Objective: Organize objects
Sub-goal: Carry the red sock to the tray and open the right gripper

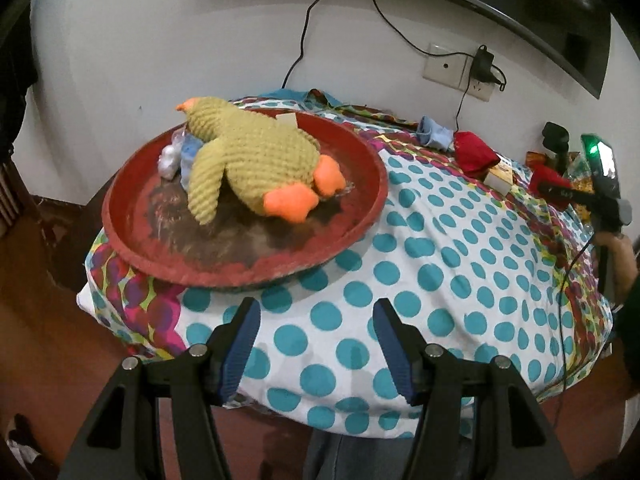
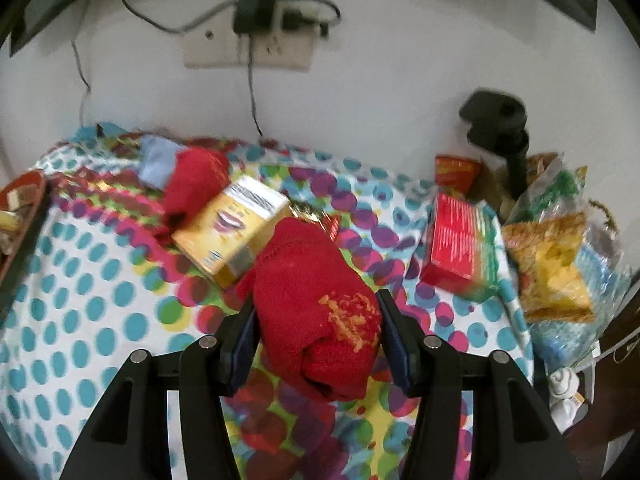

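Observation:
My right gripper (image 2: pixel 316 316) is shut on a rolled red sock (image 2: pixel 316 312) with orange print, held just above the dotted cloth. Behind it lie a yellow box (image 2: pixel 236 232), a second red sock (image 2: pixel 192 188) and a light blue cloth (image 2: pixel 156 164). My left gripper (image 1: pixel 316 328) is open and empty over the cloth, just in front of a red tray (image 1: pixel 360 152). On the tray lie a yellow knitted duck toy (image 1: pixel 252 156) and a small blue and white bundle (image 1: pixel 180 156). The right gripper shows in the left wrist view (image 1: pixel 560 192) at far right.
A red box (image 2: pixel 460 244) and several snack packets (image 2: pixel 548 264) lie at the right. A black clamp stand (image 2: pixel 500 124) rises at the back right. A wall socket with a charger (image 2: pixel 256 12) and cables hangs behind. The table edge is close below my left gripper.

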`<action>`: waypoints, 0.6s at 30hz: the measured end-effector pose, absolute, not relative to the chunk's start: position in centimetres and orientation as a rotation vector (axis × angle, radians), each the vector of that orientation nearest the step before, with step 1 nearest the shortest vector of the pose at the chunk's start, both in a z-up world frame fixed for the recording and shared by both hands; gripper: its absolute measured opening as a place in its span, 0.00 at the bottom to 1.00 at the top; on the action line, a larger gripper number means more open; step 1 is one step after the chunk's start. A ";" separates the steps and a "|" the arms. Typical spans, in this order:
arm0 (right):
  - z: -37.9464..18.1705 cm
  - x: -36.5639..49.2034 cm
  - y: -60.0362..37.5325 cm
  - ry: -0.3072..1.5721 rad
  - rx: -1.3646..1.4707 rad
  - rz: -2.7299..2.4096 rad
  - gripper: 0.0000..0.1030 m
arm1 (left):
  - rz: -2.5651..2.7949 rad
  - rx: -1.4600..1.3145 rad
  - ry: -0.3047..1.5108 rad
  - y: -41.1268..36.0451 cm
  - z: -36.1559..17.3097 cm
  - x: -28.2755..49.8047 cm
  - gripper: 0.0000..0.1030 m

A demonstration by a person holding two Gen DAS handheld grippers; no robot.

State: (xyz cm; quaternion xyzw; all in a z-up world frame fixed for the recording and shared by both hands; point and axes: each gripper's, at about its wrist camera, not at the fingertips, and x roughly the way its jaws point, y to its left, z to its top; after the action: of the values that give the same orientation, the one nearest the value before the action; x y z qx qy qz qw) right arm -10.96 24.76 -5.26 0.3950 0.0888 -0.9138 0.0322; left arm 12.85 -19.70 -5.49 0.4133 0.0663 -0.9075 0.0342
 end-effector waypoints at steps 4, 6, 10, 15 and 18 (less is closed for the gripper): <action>-2.5 -9.3 24.2 0.279 1.133 -2.793 0.51 | -2.804 1.275 0.215 -19.8 -5.8 13.2 0.58; -2.0 -9.3 21.8 0.279 1.110 -2.757 0.51 | -2.803 1.285 0.220 -19.8 -5.9 13.3 0.58; -0.9 -7.9 15.6 0.281 1.060 -2.657 0.51 | -2.812 1.288 0.223 -19.9 -6.1 13.5 0.58; -1.1 -7.7 3.1 0.298 1.018 -2.489 0.51 | -2.809 1.309 0.276 -20.5 -6.2 13.4 0.58; -1.6 -7.6 -1.9 0.317 0.997 -2.399 0.51 | -2.807 1.295 0.275 -20.9 -5.9 13.5 0.58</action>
State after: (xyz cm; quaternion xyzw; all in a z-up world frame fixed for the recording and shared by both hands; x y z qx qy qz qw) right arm -7.56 -1.90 -1.56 0.3679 0.1169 -0.8853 0.2595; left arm 13.50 -20.89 -5.95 0.4171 0.0885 -0.9043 0.0193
